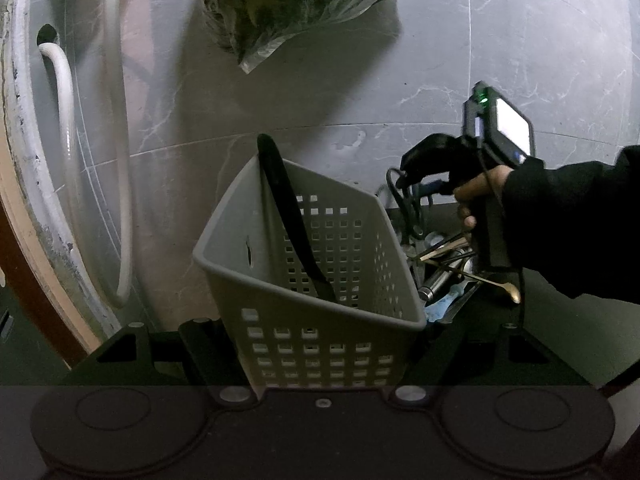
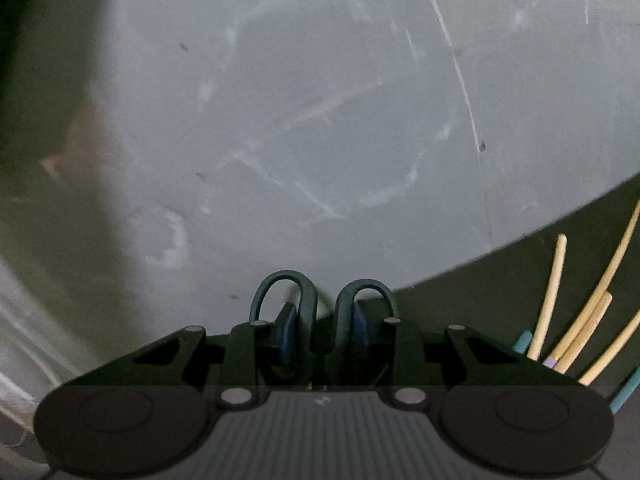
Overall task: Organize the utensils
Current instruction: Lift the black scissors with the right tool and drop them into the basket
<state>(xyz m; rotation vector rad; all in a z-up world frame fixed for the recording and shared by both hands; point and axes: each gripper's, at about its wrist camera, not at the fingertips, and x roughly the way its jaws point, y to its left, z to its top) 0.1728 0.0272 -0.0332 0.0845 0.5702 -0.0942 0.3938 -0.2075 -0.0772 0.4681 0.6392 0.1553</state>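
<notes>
My left gripper (image 1: 324, 344) is shut on a grey perforated basket (image 1: 320, 280), which it holds tilted above the dark table. A black utensil (image 1: 288, 216) leans inside the basket. To its right a pile of metal utensils (image 1: 440, 272) and a gold spoon (image 1: 508, 292) lie on the table. A hand in a black sleeve carries my right gripper (image 1: 428, 156) over that pile. In the right wrist view my right gripper (image 2: 322, 320) is shut on a pair of scissors (image 2: 288, 288), whose two dark looped handles stick out past the blue pads (image 2: 286, 332).
A plastic bag of greens (image 1: 296, 0) hangs against the grey marbled wall (image 1: 520, 40). White hoses (image 1: 120, 120) run down on the left. Wooden chopsticks (image 2: 580, 320) lie on the dark table (image 2: 500, 300) at the right of the right wrist view.
</notes>
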